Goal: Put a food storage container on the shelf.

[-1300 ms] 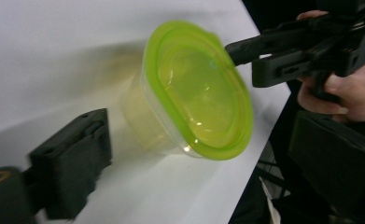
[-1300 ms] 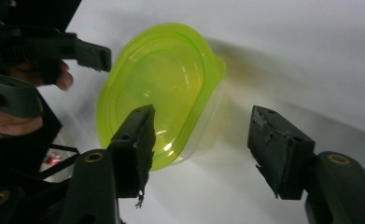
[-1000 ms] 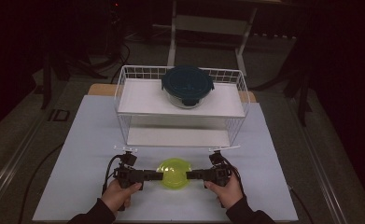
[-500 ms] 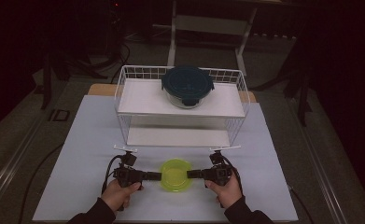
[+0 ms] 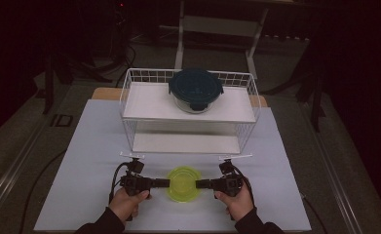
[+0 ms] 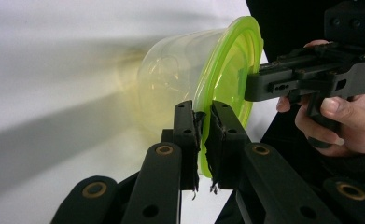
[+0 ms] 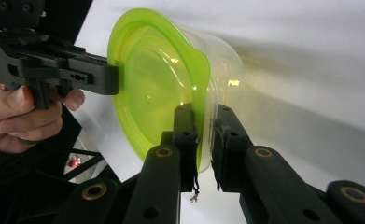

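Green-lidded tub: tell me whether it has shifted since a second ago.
No. The tub sits at the same spot in front of the wire rack.

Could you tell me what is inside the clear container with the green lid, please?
Through the clear wall of the container nothing shows inside; it looks empty. The green lid covers its mouth, and blur hides its far end.

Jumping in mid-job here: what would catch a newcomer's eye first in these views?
The bright green-lidded clear container at the table's near edge stands out first, pinched at opposite sides of its lid rim by the left tool and the right tool, whose jaws have just been closing onto it. Behind it stands a white wire rack, with a dark blue-lidded glass bowl on its top shelf.
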### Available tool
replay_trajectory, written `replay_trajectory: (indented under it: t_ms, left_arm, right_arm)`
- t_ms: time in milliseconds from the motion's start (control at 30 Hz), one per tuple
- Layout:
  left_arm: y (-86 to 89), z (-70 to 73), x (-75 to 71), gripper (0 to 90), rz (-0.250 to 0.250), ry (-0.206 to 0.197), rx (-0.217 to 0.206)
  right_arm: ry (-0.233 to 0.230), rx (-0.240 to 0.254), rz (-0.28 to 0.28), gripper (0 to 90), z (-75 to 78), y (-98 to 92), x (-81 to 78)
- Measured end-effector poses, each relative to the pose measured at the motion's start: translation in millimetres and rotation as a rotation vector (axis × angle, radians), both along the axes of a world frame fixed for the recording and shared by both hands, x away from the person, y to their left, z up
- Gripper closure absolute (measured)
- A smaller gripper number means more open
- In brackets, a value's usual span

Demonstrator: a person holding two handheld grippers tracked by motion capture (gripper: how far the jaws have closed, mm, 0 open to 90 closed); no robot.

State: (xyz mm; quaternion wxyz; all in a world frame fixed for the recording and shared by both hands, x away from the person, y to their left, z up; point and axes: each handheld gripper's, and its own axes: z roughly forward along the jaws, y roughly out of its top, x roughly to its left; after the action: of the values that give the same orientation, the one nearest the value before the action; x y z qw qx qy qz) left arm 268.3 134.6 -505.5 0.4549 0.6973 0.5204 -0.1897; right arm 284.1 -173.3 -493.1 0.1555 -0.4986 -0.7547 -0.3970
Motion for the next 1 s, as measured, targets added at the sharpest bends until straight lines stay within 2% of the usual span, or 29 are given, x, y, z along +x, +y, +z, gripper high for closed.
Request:
replay_trajectory:
  t_ms: [200, 267, 333, 367, 667, 733, 767, 1000]
  left_arm:
    - [2.6, 7.3, 2.2, 81.5, -0.002, -0.005, -0.031]
    - [2.6, 13.2, 2.5, 81.5, -0.003, -0.022, -0.029]
    - [2.6, 13.2, 2.5, 81.5, -0.003, -0.022, -0.029]
    - [2.6, 25.7, 3.4, 81.5, 0.0, -0.047, -0.036]
    - [2.7, 58.9, 4.6, 81.6, 0.003, -0.103, -0.053]
    - [2.7, 58.9, 4.6, 81.6, 0.003, -0.103, -0.053]
    - [2.6, 71.4, 5.5, 81.6, 0.003, -0.126, -0.054]
    - [2.2, 99.1, 5.6, 81.8, 0.006, -0.17, -0.053]
  right_arm:
    - [-0.035, 0.002, 0.0, 81.2, 10.0, 0.2, -1.5]
    - [-0.05, 0.004, 0.0, 81.2, 16.1, 0.2, -1.4]
    - [-0.056, 0.003, 0.0, 81.2, 18.9, 0.3, -1.4]
    - [-0.081, 0.006, -0.003, 81.2, 28.2, 0.0, -1.6]
    - [-0.149, -0.005, 0.0, 81.2, 64.7, 0.1, -1.1]
    - [-0.156, -0.003, -0.003, 81.2, 69.0, 0.2, -1.4]
    - [-0.169, -0.002, -0.004, 81.3, 77.4, -0.5, -1.0]
    - [-0.217, 0.008, -0.009, 81.2, 103.7, -1.6, -1.0]
